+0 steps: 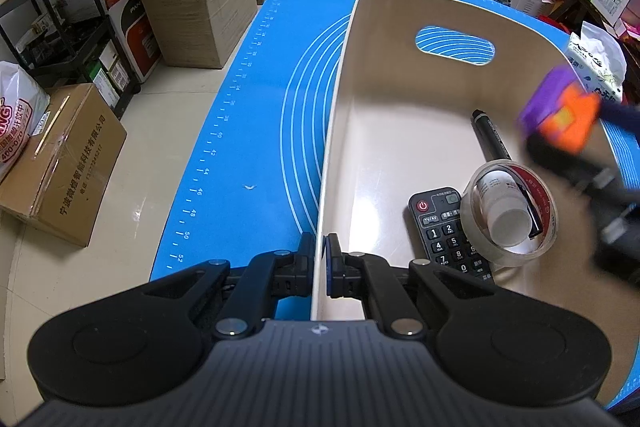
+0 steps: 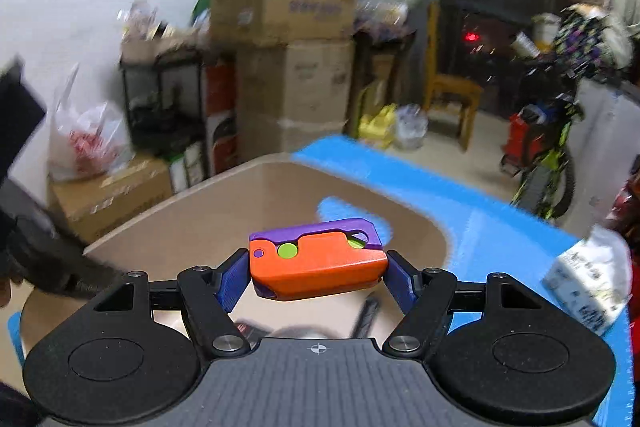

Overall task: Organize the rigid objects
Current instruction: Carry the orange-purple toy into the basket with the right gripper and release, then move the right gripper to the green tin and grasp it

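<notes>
— Orange and purple, that little plastic toy (image 2: 316, 259); the right gripper (image 2: 318, 277) has it pinched end to end between its blue pads, jaws spread fairly wide to fit it.

— Where is it, then?

— Up in the air over the beige bin (image 1: 340, 75), near the bin's right side. From the left camera it shows as a blurred block (image 1: 560, 107).

— And the other one?

— The left gripper (image 1: 319, 267) is clamped nearly closed on the bin's thin near-left wall, one pad outside, one inside.

— What's in the bin?

— A black remote control (image 1: 442, 231) lying flat, a roll of clear tape (image 1: 508, 211) propped partly on it with a small white bottle (image 1: 504, 205) showing through the ring, and a black marker (image 1: 490, 137) beyond, pointing toward the handle slot.

— What's under it all?

— A blue measuring mat (image 1: 248, 131). A tissue pack (image 2: 588, 287) lies on it to the right of the bin.
</notes>
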The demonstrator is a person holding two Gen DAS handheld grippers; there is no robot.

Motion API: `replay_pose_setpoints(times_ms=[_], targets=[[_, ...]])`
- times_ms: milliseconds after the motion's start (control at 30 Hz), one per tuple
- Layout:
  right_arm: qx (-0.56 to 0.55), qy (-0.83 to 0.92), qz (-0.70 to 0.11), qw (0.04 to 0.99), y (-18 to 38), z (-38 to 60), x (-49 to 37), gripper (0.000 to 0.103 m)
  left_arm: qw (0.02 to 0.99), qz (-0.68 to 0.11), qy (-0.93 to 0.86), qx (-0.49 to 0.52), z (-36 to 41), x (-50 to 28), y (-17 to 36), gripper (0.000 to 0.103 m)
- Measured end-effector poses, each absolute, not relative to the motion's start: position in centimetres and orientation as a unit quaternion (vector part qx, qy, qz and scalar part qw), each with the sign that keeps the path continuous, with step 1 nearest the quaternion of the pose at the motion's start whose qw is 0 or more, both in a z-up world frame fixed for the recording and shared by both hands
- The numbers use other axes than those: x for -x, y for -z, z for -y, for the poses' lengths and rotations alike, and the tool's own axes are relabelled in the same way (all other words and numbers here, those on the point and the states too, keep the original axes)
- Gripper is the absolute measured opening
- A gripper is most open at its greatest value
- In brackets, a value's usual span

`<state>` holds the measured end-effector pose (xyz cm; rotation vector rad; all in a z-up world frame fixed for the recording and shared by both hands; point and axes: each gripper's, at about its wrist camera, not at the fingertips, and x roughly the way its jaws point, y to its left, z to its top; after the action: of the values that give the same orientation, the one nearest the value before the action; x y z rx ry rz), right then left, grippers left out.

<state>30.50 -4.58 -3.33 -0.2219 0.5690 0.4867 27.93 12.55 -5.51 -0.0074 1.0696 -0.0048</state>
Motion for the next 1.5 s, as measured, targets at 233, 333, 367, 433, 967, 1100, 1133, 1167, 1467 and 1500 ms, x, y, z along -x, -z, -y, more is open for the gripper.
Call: replay_pose_setpoints(times_ms=[233,333,367,433,967,1100,1133,1167,1467,1500], targets=[[0.140,-0.245,-0.332,0.900,5.3,1.8,-30.9,0.074,0.861,-0.509,0.003,0.005,-12.6,-27.9,5.4,0.007],[0.155,-0.250,-0.372,0.881,5.9,1.0,-31.5,0.074,0.861,-0.509,0.003,0.005,-12.6,-27.9,5.4,0.007],[0.164,-0.249,-0.379,0.876,6.0,0.7,-31.6,0.074,0.861,-0.509,0.003,0.005,-12.6,-27.9,5.4,0.007],[0.179,-0.253,-0.400,0.863,6.5,0.1,-31.7,0.073,0.861,-0.509,0.003,0.005,-12.6,-27.9,5.4,0.007],[0.137,-0.254,-0.372,0.882,3.2,3.7,-30.4,0.089,0.861,-0.509,0.003,0.005,-12.5,-27.9,5.4,0.007],[0.112,-0.237,-0.339,0.904,1.0,6.2,-29.3,0.090,0.861,-0.509,0.003,0.006,-12.4,-27.9,5.4,0.007],[0.106,-0.230,-0.330,0.909,0.5,7.0,-29.0,0.090,0.861,-0.509,0.002,0.005,-12.5,-27.9,5.4,0.007],[0.102,-0.224,-0.324,0.914,0.0,7.7,-28.9,0.090,0.861,-0.509,0.002,0.005,-12.5,-27.9,5.4,0.007],[0.076,-0.126,-0.292,0.945,-0.6,14.3,-29.0,0.090,0.861,-0.508,0.002,0.007,-12.6,-27.9,5.4,0.007],[0.074,-0.112,-0.294,0.946,-0.2,15.0,-29.2,0.090,0.861,-0.508,0.002,0.008,-12.6,-27.9,5.4,0.007]])
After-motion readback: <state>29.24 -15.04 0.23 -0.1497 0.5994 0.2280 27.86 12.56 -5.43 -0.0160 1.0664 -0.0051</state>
